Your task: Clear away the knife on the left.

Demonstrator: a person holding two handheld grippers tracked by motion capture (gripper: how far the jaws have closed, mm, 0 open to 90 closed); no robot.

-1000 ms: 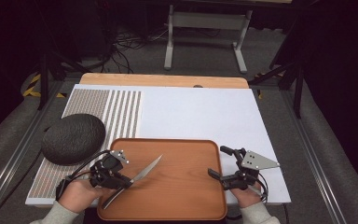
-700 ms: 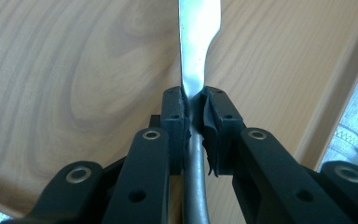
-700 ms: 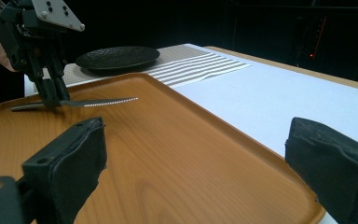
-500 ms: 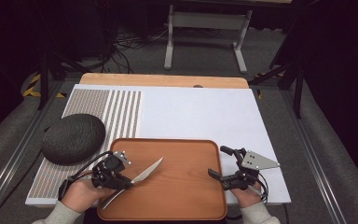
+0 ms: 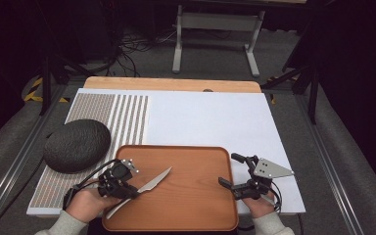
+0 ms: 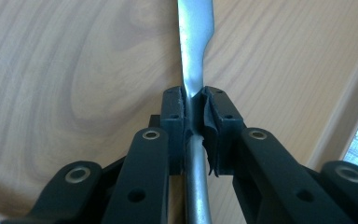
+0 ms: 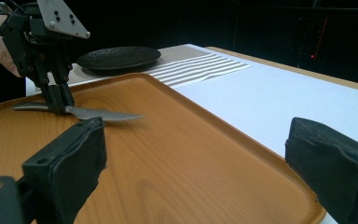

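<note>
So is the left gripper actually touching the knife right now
Touching. In the left gripper view, the left gripper has both pads pressed against the knife where handle meets blade, no gap either side, above the wooden tray.

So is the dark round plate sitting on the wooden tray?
No, the dark round plate lies on the striped mat, left of the wooden tray.

A dark room is seen around a white table top (image 5: 215, 122) edged at the far side by a wooden strip (image 5: 171, 84). Grey carpeted floor (image 5: 338, 142) is shown beyond, with a metal stand (image 5: 215, 29) and tangled cables (image 5: 137, 46).
</note>
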